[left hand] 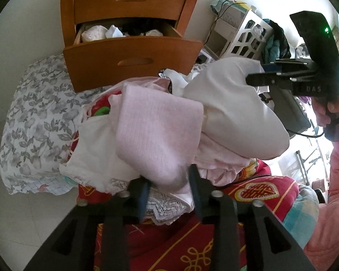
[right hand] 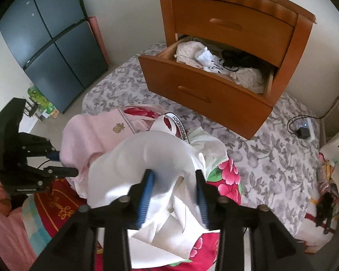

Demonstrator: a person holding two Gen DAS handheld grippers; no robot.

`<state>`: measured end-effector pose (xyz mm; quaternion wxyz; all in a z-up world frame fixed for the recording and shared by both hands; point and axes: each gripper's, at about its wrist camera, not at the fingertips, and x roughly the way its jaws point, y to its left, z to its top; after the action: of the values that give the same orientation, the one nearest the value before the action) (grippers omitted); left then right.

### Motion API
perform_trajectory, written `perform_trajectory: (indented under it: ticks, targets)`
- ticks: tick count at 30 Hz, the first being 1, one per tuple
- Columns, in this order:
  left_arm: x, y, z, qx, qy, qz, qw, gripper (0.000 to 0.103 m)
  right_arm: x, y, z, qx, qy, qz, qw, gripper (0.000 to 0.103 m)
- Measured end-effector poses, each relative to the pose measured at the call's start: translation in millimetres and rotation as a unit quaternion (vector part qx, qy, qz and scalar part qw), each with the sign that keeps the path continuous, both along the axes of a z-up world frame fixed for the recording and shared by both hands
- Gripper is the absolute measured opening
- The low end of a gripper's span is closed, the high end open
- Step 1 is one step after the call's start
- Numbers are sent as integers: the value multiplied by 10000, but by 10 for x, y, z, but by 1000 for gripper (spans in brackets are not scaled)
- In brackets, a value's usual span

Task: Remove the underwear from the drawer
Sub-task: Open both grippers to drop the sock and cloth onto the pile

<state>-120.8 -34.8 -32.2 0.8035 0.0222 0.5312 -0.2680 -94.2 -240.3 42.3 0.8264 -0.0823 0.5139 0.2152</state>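
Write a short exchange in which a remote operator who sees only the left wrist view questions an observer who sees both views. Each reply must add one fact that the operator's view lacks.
Operator: From the side I can't read the other tool. Is it clamped on the cloth?
Observer: No. In the right wrist view the right gripper has its fingers apart, and the white cloth garment lies loose between them.
Operator: What stands beyond the left side of the bedside unit?
Observer: A dark blue four-panel cabinet stands against the wall, left of the orange-brown wooden nightstand.
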Motion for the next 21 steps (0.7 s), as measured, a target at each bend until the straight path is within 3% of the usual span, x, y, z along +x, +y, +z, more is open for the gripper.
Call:
perform_trajectory:
  ticks: [3,5,12,16,21]
  targets:
    - [2,38,63,-3,-89,45,10000,49,-15,8,-14,-106,-28,-2,9999,56]
    - [5,77,114,-41,-156,105,9998,57,-13,6,-37,-124,15,2,9999,57]
    - [8,179,267,-146,-358,254,9989,63,-11,-74,-25,-91,15,-119,9999,73]
    - [15,228,374,-267,-527,362,9976,69,-57,-100,9,-92,-24,-92,9999,76]
    - [33,236,367,-297,-504,445,9973,70,-103,-101,51,-51,-98,-57,9999,94]
